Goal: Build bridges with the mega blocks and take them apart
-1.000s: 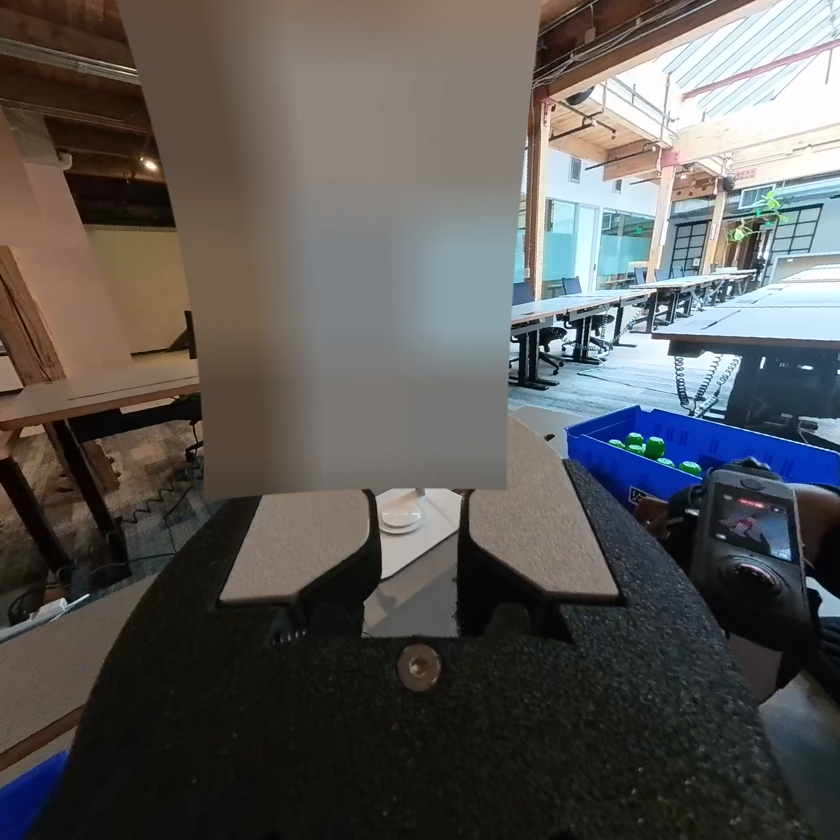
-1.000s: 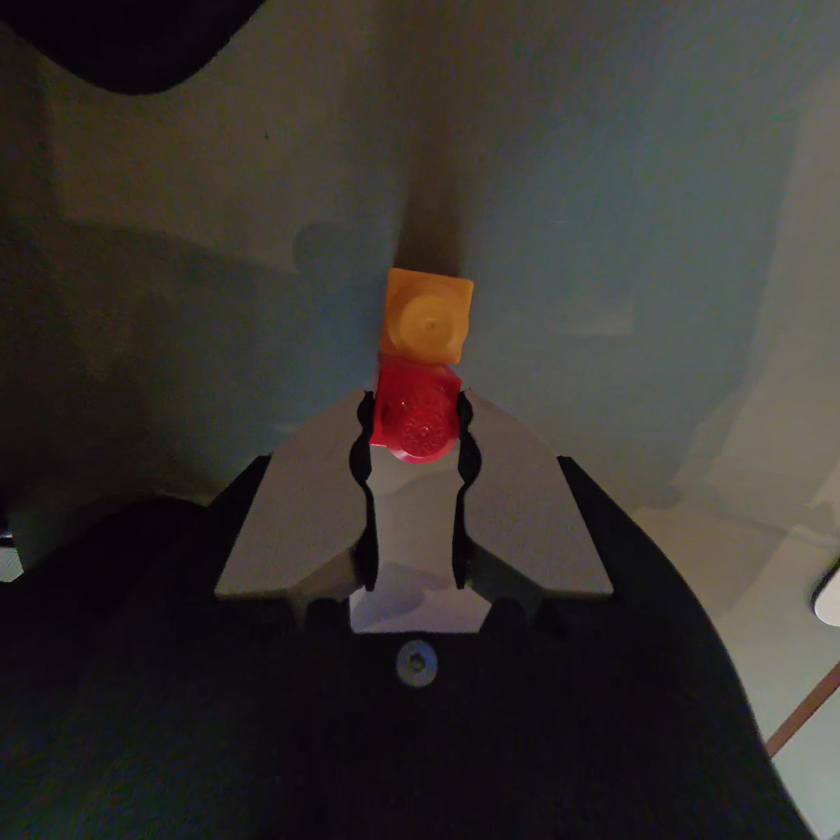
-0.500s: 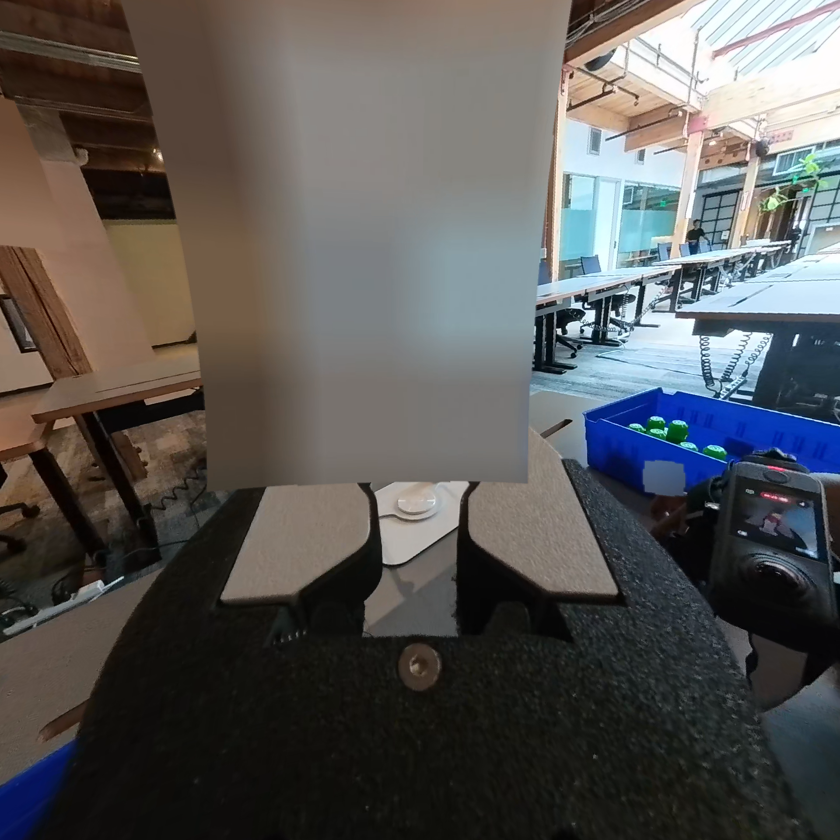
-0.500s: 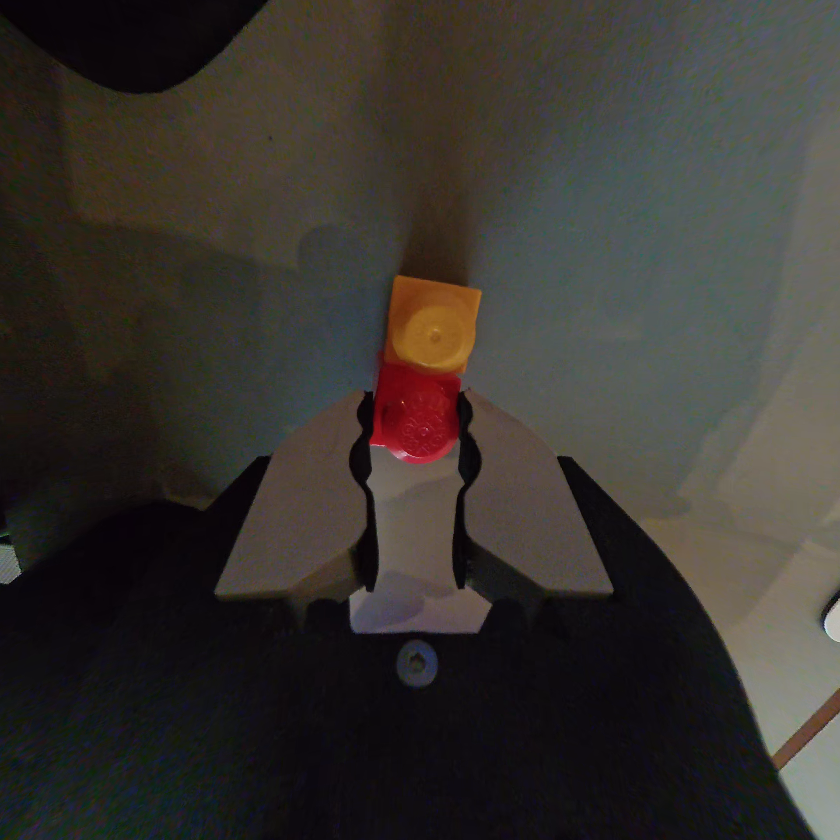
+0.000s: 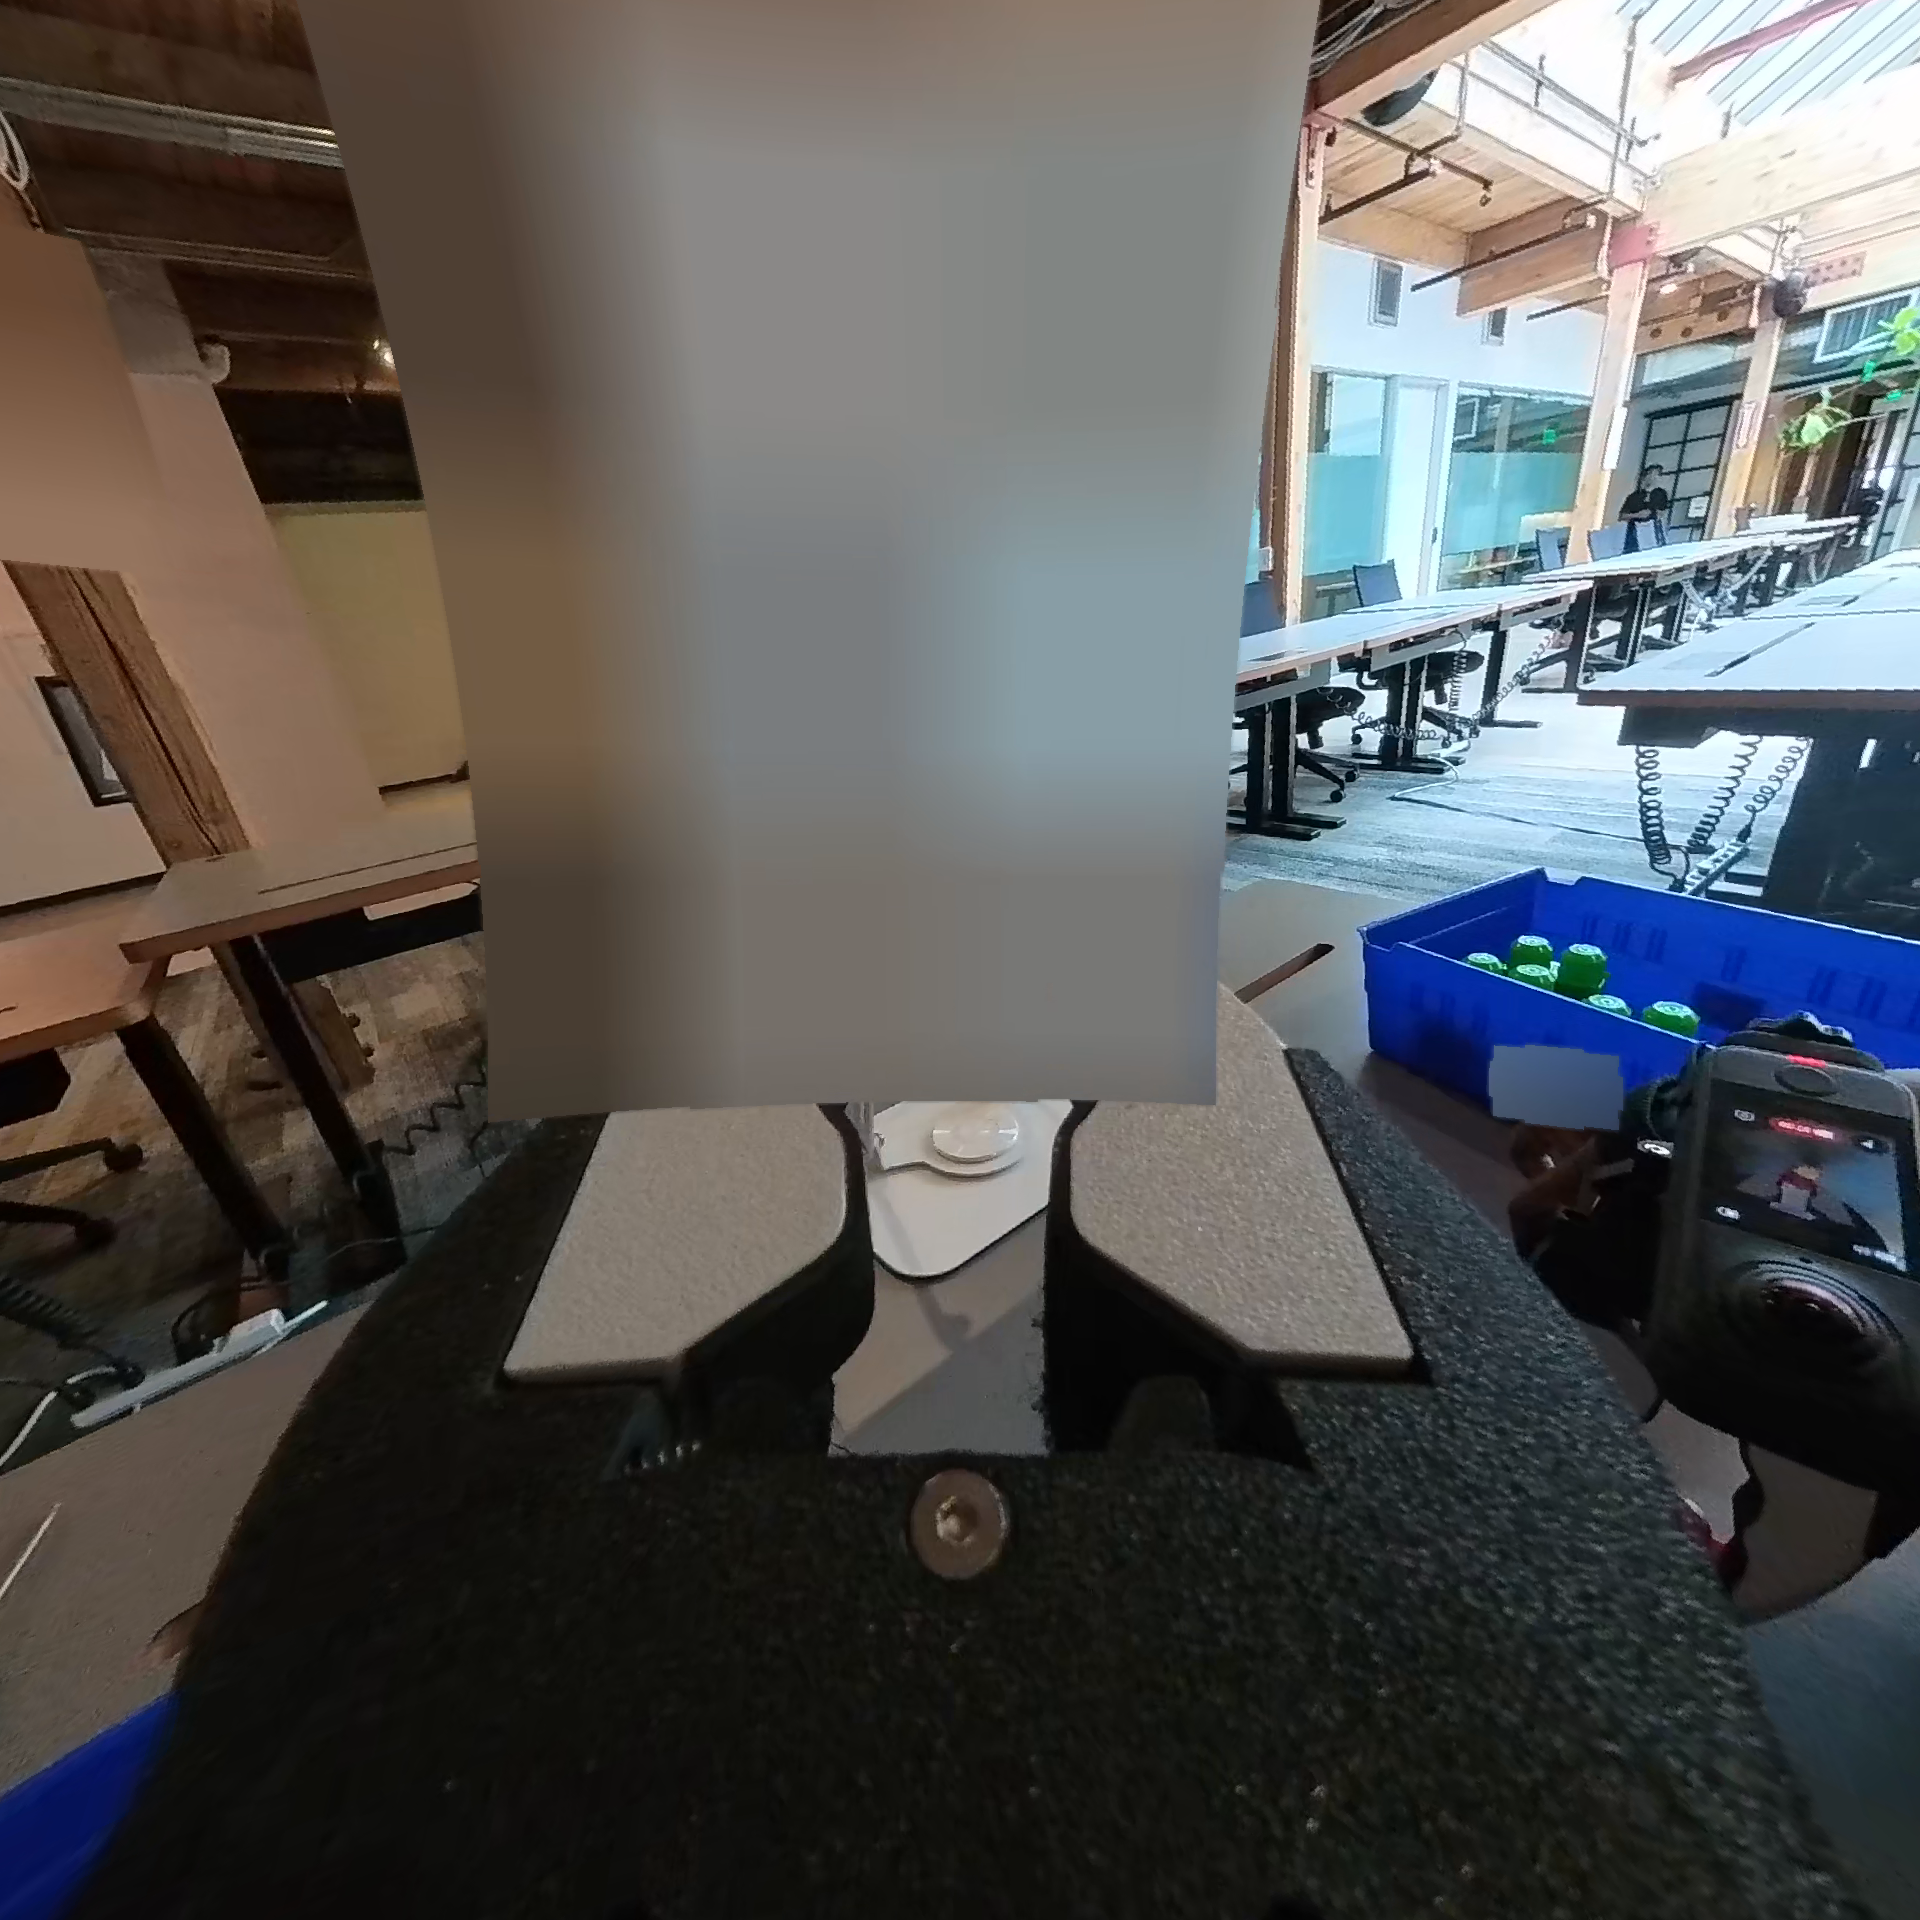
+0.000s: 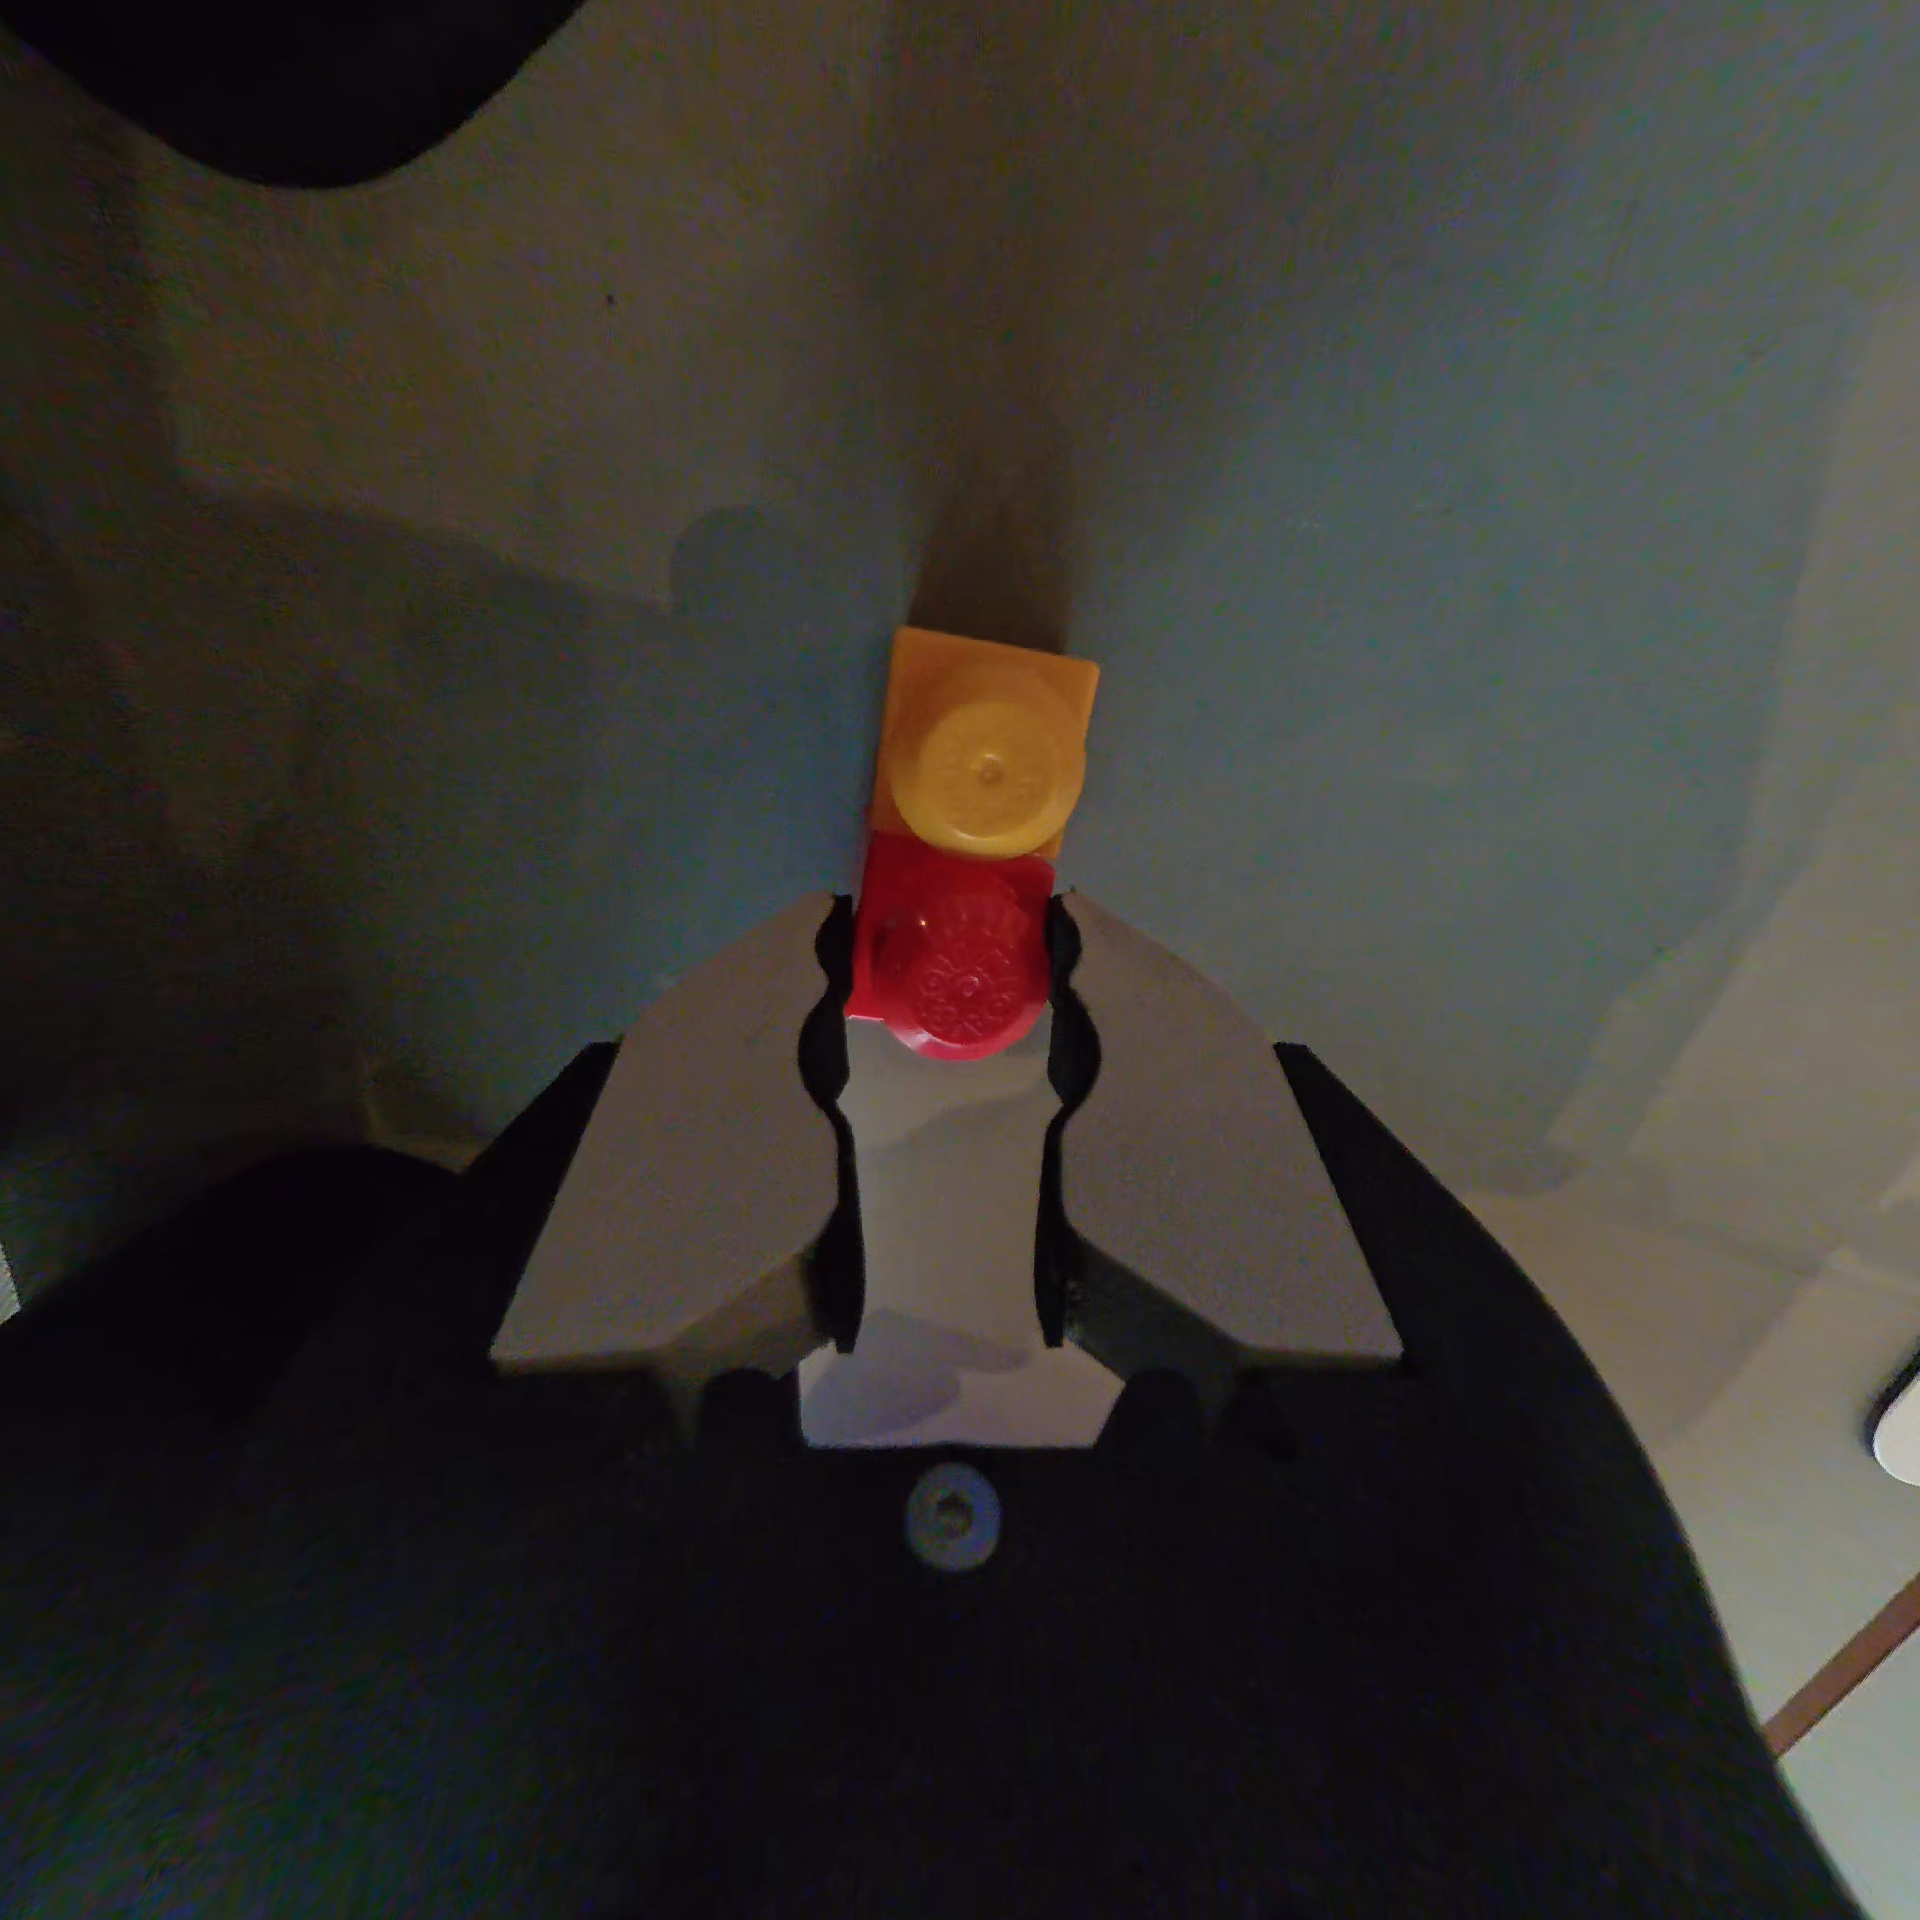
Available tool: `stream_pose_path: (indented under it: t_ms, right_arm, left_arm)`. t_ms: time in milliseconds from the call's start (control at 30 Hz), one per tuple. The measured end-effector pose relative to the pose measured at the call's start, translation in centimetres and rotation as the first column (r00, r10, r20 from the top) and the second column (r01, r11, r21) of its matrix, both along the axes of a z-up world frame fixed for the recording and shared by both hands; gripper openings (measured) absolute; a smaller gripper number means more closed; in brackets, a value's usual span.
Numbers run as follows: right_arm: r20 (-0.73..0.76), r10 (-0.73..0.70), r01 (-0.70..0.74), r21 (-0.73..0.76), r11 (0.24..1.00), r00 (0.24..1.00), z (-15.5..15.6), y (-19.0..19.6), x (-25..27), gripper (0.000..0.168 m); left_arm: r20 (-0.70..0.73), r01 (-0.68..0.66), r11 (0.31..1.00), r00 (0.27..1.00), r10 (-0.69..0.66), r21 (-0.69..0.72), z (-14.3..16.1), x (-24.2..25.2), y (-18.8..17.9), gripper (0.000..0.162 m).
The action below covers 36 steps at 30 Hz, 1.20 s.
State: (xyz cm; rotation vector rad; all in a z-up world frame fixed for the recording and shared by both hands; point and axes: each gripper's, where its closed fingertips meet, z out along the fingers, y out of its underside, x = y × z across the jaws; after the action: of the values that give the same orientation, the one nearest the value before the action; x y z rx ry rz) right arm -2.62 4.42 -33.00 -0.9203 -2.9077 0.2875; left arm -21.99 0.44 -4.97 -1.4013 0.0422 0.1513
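Observation:
In the right wrist view my right gripper (image 6: 951,935) is shut on a red block (image 6: 951,971), seen stud-on over a dim grey table (image 6: 1403,520). An orange block (image 6: 982,758) sits against the red block's far side, beyond the fingertips. In the left wrist view my left gripper (image 5: 951,1143) points level across the room. Its fingers (image 5: 686,1247) stand apart at the base, but a blurred patch hides the tips. The right gripper (image 5: 1787,1278) with its camera shows at the right edge.
A blue bin (image 5: 1455,997) with several green blocks (image 5: 1558,966) stands on the table to the right. A white disc on a white plate (image 5: 971,1143) lies ahead of the left gripper. Another blue bin edge (image 5: 62,1808) is at lower left. Desks and chairs fill the room behind. The grippers' ends are close to 35 cm from one another.
The left wrist view has swung a little, so the blue bin and the right gripper drift right. The right gripper keeps the red block; the orange block looks slightly nearer.

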Motion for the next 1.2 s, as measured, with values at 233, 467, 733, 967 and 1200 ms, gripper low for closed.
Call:
stream_pose_path:
  t_ms: [233, 467, 733, 967, 1200]
  right_arm:
    - [0.002, 0.000, 0.000, -0.002, 1.000, 1.000, -0.05, -0.02, 0.00, 0.036]
    - [-0.008, 0.009, -0.009, -0.005, 1.000, 1.000, 0.01, -0.15, -0.10, 0.035]
    - [-0.016, 0.015, -0.015, -0.002, 1.000, 1.000, 0.04, -0.13, -0.18, 0.035]
    - [-0.017, 0.024, -0.024, 0.003, 1.000, 1.000, 0.03, -0.14, -0.16, 0.035]
    - [-0.024, 0.031, -0.031, 0.004, 1.000, 0.999, 0.03, -0.21, -0.26, 0.035]
  left_arm:
    - [-0.006, -0.008, 1.000, 1.000, 0.008, -0.006, -0.08, -0.13, -0.09, 0.035]
    - [-0.013, -0.016, 1.000, 1.000, 0.016, -0.015, -0.23, -0.28, -0.14, 0.035]
    - [-0.015, -0.019, 1.000, 1.000, 0.019, -0.015, -0.20, -0.34, -0.26, 0.035]
    - [-0.021, -0.018, 1.000, 1.000, 0.017, -0.024, -0.35, -0.29, -0.17, 0.035]
    - [-0.025, -0.015, 0.999, 1.000, 0.014, -0.031, -0.45, -0.25, -0.18, 0.035]
